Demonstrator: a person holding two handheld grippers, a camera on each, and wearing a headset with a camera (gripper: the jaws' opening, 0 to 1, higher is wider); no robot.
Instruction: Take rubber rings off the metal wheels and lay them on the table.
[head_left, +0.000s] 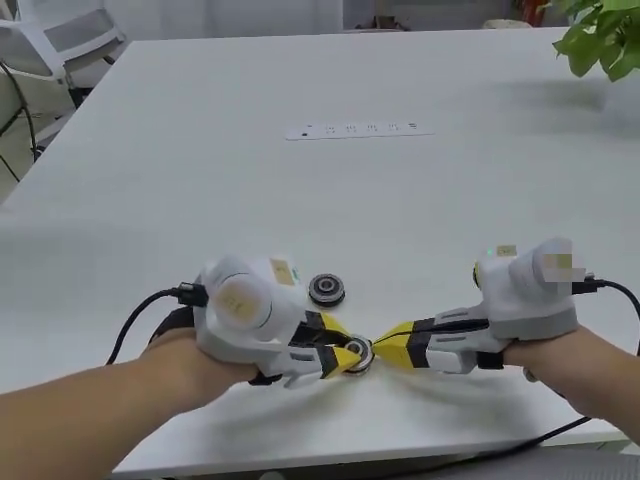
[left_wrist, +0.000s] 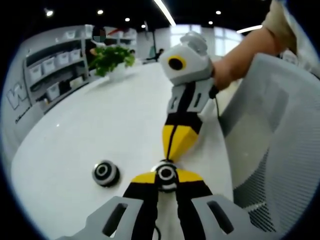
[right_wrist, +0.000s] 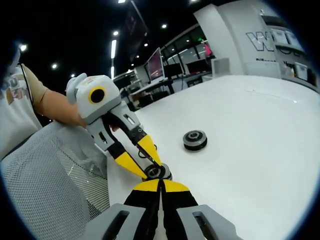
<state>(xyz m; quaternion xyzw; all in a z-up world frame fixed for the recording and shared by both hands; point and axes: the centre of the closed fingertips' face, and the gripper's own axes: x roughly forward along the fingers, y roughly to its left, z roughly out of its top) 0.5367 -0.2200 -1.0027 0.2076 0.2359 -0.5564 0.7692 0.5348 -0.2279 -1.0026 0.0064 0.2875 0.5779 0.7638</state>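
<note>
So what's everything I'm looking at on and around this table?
Held wheel: one, silver with a dark ring, between the gripper tips by the table's near edge.
Loose wheel: one, black and silver, flat on the table beyond the left gripper.
Table: one, white.
Socket strip: one, white, mid-table.
Plant: one, green, far right corner.
Mesh chair: one, pale, far left.
Left hand-held gripper: white body, yellow-black jaws, shut on the held wheel.
Right hand-held gripper: same colours, jaws shut, tips at that wheel.
</note>
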